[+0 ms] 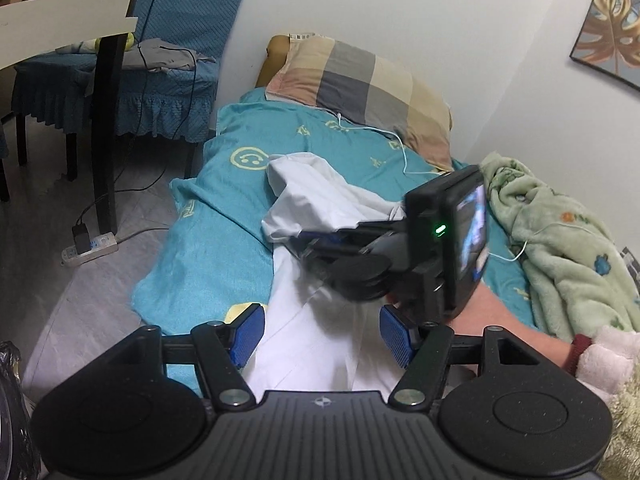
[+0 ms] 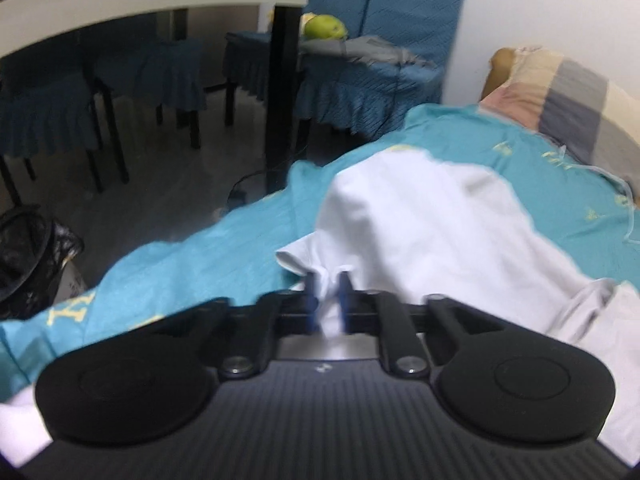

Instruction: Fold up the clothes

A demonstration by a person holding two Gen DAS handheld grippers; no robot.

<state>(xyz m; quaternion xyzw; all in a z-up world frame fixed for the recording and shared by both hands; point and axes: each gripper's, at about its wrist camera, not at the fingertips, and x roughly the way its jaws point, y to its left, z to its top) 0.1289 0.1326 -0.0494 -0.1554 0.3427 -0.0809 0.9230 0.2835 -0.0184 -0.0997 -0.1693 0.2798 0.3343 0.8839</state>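
A white garment (image 1: 320,336) lies on the teal bed sheet (image 1: 208,240). My left gripper (image 1: 322,338) is open, its blue pads (image 1: 248,332) on either side of the cloth, low over it. My right gripper (image 1: 316,240) shows in the left wrist view, blurred, holding a raised fold of the garment. In the right wrist view my right gripper (image 2: 327,300) is shut on the white garment (image 2: 432,224), which drapes up and away from the fingers (image 2: 310,300).
A checked pillow (image 1: 360,88) and a white cable (image 1: 396,140) lie at the bed's head. A green fleece blanket (image 1: 560,240) is at the right. Blue-covered chairs (image 1: 160,80), a table leg (image 1: 106,120) and a power strip (image 1: 90,248) stand left of the bed.
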